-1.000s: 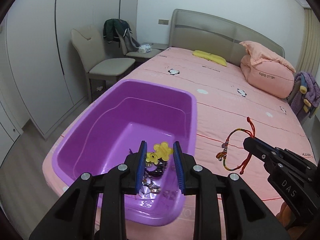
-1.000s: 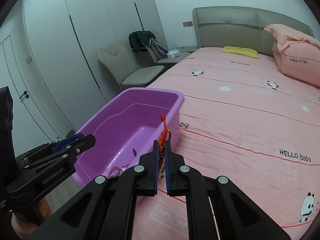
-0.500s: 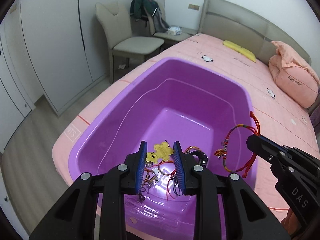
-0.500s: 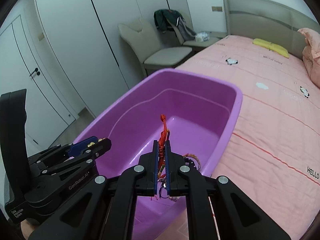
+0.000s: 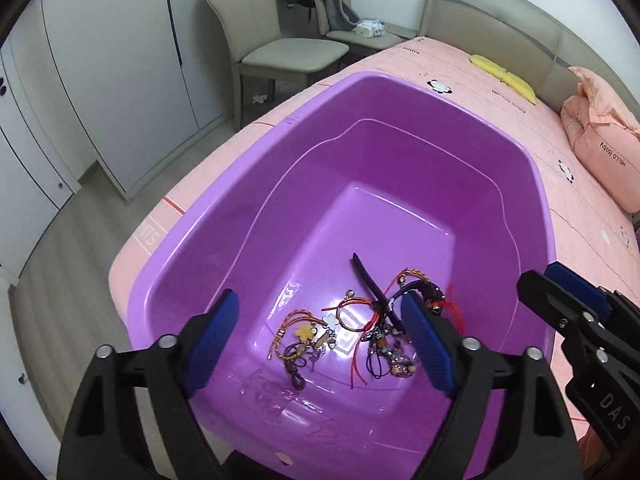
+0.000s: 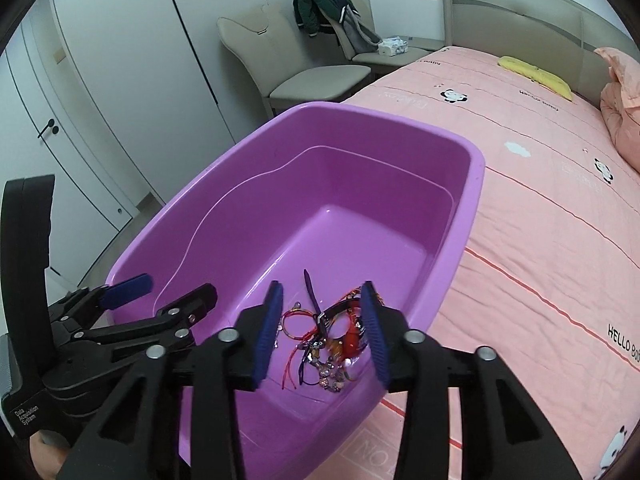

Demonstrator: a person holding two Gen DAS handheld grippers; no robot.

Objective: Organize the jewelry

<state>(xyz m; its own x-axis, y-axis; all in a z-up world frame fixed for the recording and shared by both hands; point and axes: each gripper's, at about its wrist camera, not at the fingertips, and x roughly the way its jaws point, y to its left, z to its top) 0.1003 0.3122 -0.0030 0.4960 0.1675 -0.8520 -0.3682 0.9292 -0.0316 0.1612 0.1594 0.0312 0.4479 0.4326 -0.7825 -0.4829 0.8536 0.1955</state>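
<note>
Fingers (image 5: 426, 340) of the left gripper (image 5: 320, 336) are spreading wide, nothing between them; the right gripper (image 6: 322, 326) is also opening, pinching nothing. Both hang over the near end of the purple tub (image 5: 400, 92). Jewelry (image 5: 352, 328) lies loose on the tub floor below them. The tub sits on the pink bed (image 6: 540, 160). Beyond stands a beige chair (image 5: 272, 48).

Far beyond the jaws, a beige chair (image 5: 280, 46) stands on the floor beside white wardrobe doors (image 5: 100, 72). A dark green jacket (image 6: 320, 8) hangs on a second chair further back. Up and right of the jaws lie a yellow pillow (image 6: 536, 76) and a folded pink quilt (image 5: 604, 148) by the headboard (image 6: 516, 4).
</note>
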